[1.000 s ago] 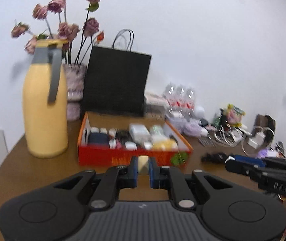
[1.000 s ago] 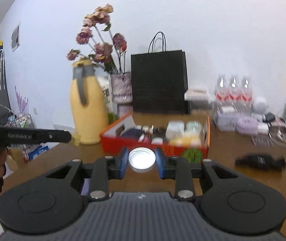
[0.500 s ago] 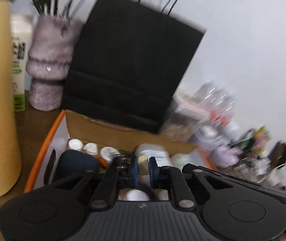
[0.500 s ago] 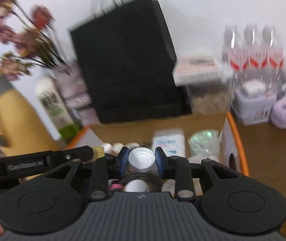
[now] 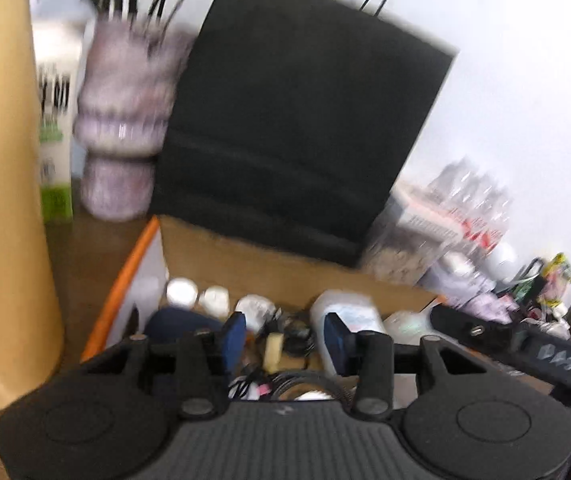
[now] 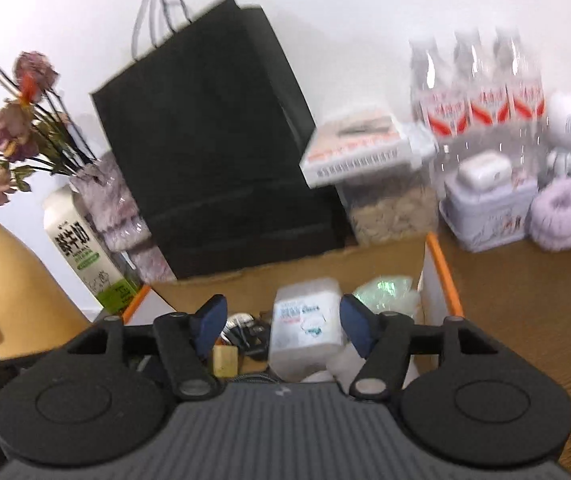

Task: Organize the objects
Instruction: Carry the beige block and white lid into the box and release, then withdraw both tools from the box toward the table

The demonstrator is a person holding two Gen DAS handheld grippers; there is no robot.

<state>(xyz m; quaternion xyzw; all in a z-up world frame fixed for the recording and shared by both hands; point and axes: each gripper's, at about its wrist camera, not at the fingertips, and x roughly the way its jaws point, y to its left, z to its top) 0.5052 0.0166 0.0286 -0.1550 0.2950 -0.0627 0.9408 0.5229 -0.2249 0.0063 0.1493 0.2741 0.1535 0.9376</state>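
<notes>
Both grippers hover over the orange cardboard box (image 5: pixel 125 280) (image 6: pixel 439 268) full of small items. My left gripper (image 5: pixel 283 336) is open and empty; a small cream block (image 5: pixel 271 346) lies in the box below, between its fingers. It also shows in the right wrist view (image 6: pixel 225 358). My right gripper (image 6: pixel 285 320) is open and empty above a white wipes pack (image 6: pixel 305 324). The round white lid it held earlier is not visible. The right gripper's body (image 5: pixel 525 344) shows at the right of the left wrist view.
A black paper bag (image 6: pixel 213 140) stands behind the box. A yellow thermos (image 5: pixel 1 200), a milk carton (image 6: pixel 81 248) and a flower vase (image 5: pixel 121 120) stand to the left. Water bottles (image 6: pixel 477 80), a tin (image 6: pixel 489 208) and clutter stand to the right on the wooden table (image 6: pixel 525 300).
Both grippers moved forward over the box and opened. The left let go of the cream block, which now lies in the box. The right let go of the round white lid.
</notes>
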